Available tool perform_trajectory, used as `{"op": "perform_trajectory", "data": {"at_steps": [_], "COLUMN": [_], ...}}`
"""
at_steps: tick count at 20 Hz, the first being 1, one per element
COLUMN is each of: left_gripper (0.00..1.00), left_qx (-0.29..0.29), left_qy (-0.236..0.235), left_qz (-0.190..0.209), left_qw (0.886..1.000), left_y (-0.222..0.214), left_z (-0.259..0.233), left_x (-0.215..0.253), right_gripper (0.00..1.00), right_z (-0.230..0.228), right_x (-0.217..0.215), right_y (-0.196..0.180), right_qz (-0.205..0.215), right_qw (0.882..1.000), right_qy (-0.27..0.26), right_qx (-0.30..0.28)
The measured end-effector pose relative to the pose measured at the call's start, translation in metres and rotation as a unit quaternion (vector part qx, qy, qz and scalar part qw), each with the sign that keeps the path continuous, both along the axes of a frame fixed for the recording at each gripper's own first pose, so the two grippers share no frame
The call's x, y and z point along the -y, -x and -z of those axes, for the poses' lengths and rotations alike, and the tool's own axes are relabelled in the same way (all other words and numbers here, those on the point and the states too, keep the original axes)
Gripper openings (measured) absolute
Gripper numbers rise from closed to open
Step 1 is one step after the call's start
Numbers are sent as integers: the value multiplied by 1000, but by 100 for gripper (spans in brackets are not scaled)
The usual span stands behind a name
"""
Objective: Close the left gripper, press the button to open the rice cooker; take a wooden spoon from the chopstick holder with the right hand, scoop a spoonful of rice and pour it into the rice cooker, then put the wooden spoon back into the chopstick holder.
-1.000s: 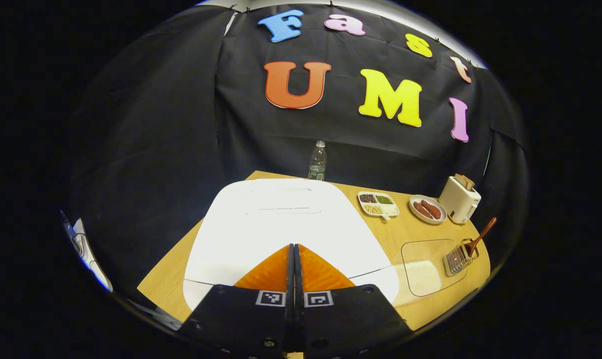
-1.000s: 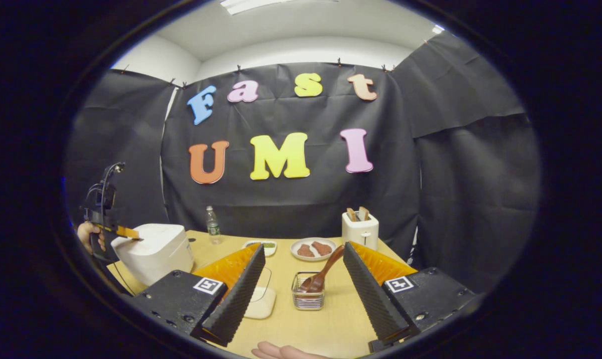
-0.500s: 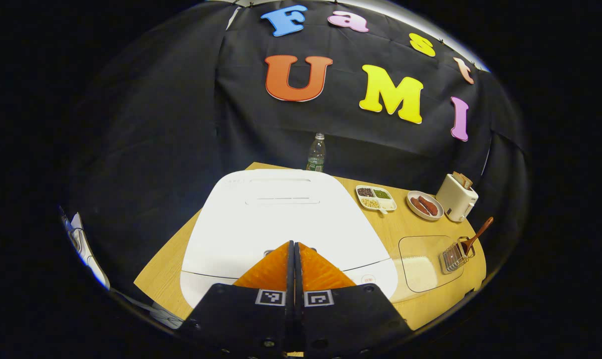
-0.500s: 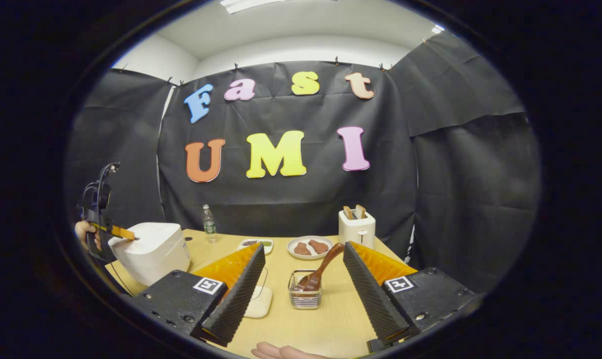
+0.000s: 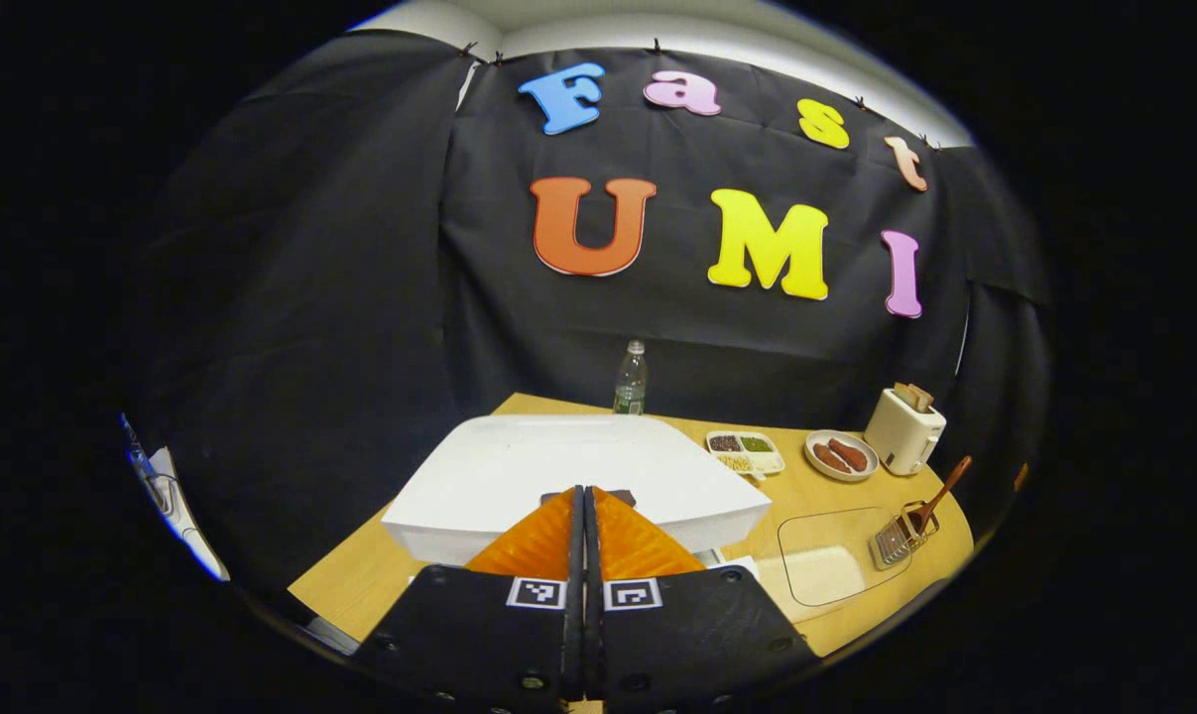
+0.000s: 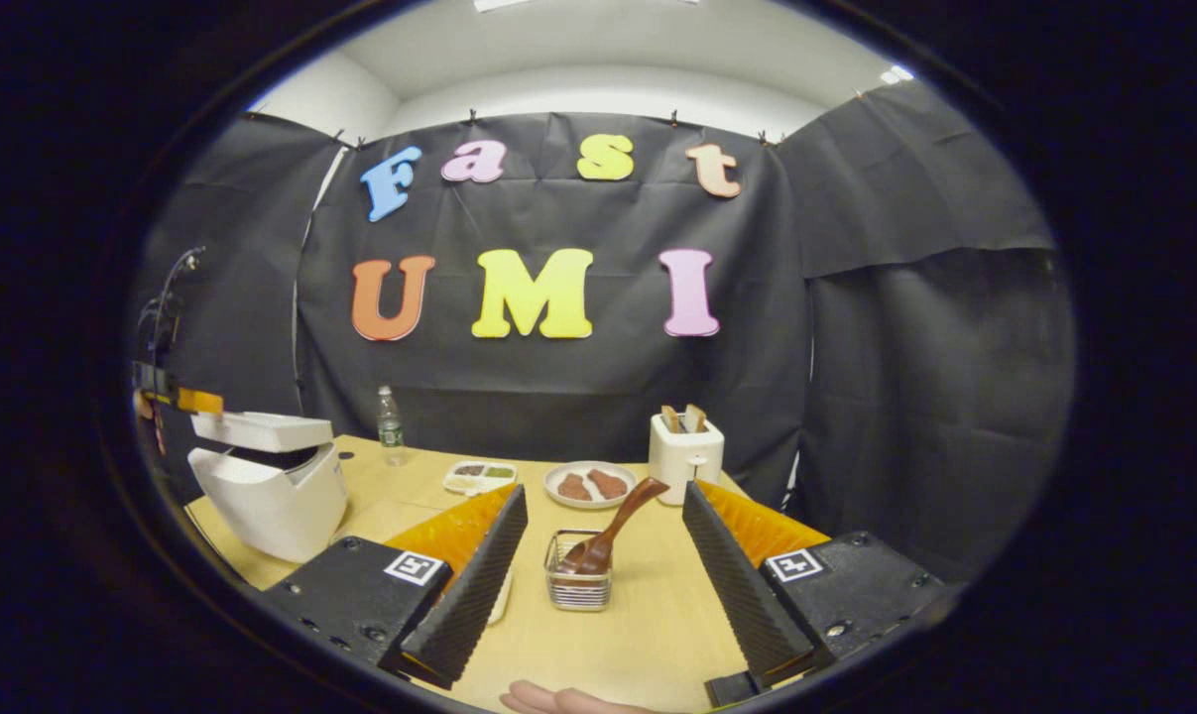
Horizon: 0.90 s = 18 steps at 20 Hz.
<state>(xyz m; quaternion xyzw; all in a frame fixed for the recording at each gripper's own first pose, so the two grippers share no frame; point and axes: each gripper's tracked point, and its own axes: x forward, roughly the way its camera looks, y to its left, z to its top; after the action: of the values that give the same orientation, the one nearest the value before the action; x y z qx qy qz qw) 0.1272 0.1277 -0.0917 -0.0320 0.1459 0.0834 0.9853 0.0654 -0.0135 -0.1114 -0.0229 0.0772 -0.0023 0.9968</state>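
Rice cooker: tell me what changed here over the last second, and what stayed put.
The rice cooker's lid has popped up and now stands ajar over the body; a second ago it was closed. The left hand-held gripper, jaws together, has risen with the lid's front edge. The right hand-held gripper stays open, a little closer to the chopstick holder. The wooden spoon still leans in the holder, untouched.

rice cooker (image 6: 271,486): white | wooden spoon (image 6: 613,526): dark brown | table (image 6: 648,615): light wood | toaster (image 6: 685,458): cream | plate (image 6: 583,486), centre: white, brown pieces
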Motion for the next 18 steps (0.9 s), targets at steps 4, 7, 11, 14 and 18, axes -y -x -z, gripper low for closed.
{"op": "perform_trajectory", "data": {"at_steps": [4, 7, 11, 14, 18], "left_gripper": [23, 81, 97, 97, 97], "left_qx": [49, 81, 129, 158, 182], "left_qy": [-28, -44, -50, -43, -25], "left_qz": [-7, 10, 23, 36, 49], "left_qw": [998, 996, 990, 986, 982], "left_y": [31, 62, 102, 129, 158], "left_z": [-38, -56, -70, -72, -69], "left_x": [-2, 14, 37, 49, 60], "right_gripper": [99, 99, 99, 100, 100], "right_z": [5, 11, 26, 44, 69], "right_x": [0, -1, 2, 4, 13], "right_y": [-4, -11, -34, -56, -90], "right_qz": [3, 5, 12, 18, 33], "right_qw": [1000, 1000, 999, 999, 998], "right_qy": [-9, -18, -28, -35, -45], "right_qx": [-3, -8, -11, -26, -38]}}
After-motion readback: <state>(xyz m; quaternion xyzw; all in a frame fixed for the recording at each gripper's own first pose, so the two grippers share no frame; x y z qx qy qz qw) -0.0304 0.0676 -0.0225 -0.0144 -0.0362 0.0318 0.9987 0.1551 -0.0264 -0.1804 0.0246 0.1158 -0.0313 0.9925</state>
